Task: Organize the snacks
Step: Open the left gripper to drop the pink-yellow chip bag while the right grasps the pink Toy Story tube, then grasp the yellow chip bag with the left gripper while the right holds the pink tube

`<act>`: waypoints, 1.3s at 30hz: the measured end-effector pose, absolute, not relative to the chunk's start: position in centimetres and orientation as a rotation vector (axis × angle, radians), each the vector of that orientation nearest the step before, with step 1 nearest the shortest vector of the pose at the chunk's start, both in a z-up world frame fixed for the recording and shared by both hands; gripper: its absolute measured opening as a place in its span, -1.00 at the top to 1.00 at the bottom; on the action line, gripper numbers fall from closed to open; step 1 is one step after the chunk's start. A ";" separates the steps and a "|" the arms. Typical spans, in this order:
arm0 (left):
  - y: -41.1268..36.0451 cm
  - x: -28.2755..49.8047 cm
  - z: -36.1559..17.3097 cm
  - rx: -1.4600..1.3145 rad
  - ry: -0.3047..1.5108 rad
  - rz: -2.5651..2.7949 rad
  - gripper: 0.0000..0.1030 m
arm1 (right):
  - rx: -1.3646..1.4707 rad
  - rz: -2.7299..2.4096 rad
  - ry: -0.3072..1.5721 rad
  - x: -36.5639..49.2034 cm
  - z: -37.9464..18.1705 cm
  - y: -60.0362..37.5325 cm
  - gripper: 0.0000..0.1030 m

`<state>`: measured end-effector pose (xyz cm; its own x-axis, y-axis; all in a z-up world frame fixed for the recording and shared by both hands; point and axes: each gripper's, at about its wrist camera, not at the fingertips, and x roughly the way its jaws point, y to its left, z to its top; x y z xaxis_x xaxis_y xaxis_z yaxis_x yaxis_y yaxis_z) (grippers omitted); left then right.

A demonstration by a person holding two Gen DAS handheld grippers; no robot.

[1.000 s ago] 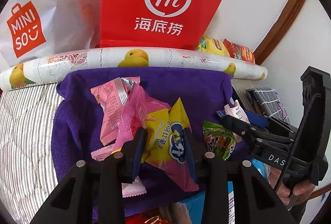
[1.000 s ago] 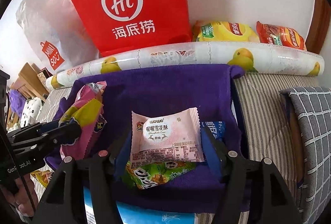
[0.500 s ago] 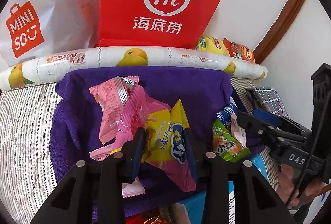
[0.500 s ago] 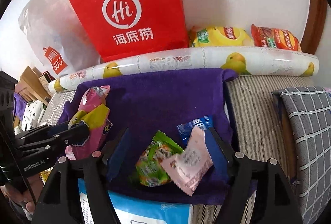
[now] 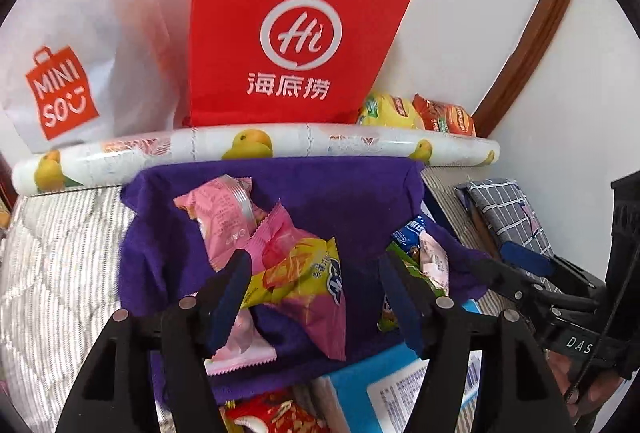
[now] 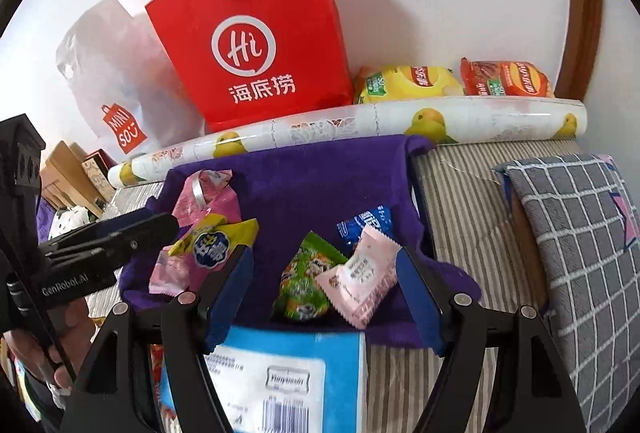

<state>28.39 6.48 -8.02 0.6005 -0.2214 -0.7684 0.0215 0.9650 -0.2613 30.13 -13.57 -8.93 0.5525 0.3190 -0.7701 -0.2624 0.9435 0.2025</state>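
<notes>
Hovering over a purple towel spread on a striped bedcover, the left gripper is opening its jaws, and the yellow-and-pink snack packet lies loose between them with neither pad pressing on it. That packet's long axis runs on a slant, from the crimped pink end at the upper left, toward the wall, down to the pink corner near the camera. Behind it a pale pink wrapped snack lies tilted the same way, its long axis also pointing toward the wall. The right gripper stands with its jaws apart and clamps nothing; a green packet and a light pink sachet rest on the towel between the blue pads, side by side and touching, the sachet's long axis slanting from upper right to lower left. A small blue packet lies just behind them. A blue-and-white box sits at the towel's near edge. A red paper bag stands upright against the wall behind a rolled fruit-print sheet.
</notes>
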 end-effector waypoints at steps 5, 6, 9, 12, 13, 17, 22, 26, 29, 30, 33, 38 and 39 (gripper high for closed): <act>7.4 26.0 -6.7 -0.226 0.912 -0.112 -0.26 | 0.107 0.339 0.909 27.2 -8.1 -14.4 -0.42; 7.7 25.3 -6.4 -0.228 0.907 -0.103 -0.26 | 0.109 0.340 0.908 26.7 -7.9 -14.5 -0.42; 8.7 23.6 -5.7 -0.239 0.900 -0.080 -0.25 | 0.097 0.339 0.898 24.6 -7.5 -14.3 -0.42; 9.7 22.0 -5.2 -0.259 0.896 -0.072 -0.25 | 0.083 0.351 0.885 22.1 -7.0 -14.0 -0.42; 10.1 21.3 -5.1 -0.263 0.893 -0.066 -0.25 | 0.083 0.360 0.885 21.1 -7.0 -13.8 -0.42; 10.8 19.2 -5.0 -0.275 0.902 -0.052 -0.25 | 0.092 0.386 0.905 17.7 -7.6 -13.5 -0.37; 11.1 17.0 -5.4 -0.305 0.922 -0.070 -0.25 | 0.070 0.410 0.946 13.9 -9.2 -12.1 -0.13; 11.0 15.4 -5.3 -0.277 0.927 -0.077 -0.25 | 0.052 0.419 0.950 11.7 -10.3 -10.8 0.05; 11.3 14.2 -5.2 -0.268 0.921 -0.081 -0.25 | 0.038 0.424 0.969 10.5 -11.5 -9.6 0.18; 11.4 13.8 -5.2 -0.266 0.921 -0.081 -0.25 | 0.035 0.432 0.980 10.2 -12.1 -9.0 0.23; 12.1 12.9 -5.5 -0.258 0.927 -0.077 -0.25 | 0.020 0.431 1.007 9.7 -13.5 -7.7 0.27; 13.4 11.9 -6.2 -0.251 0.943 -0.061 -0.25 | 0.013 0.436 1.041 9.4 -15.4 -6.1 0.32; 13.6 11.7 -6.3 -0.250 0.945 -0.058 -0.25 | 0.010 0.439 1.044 9.3 -15.7 -5.8 0.32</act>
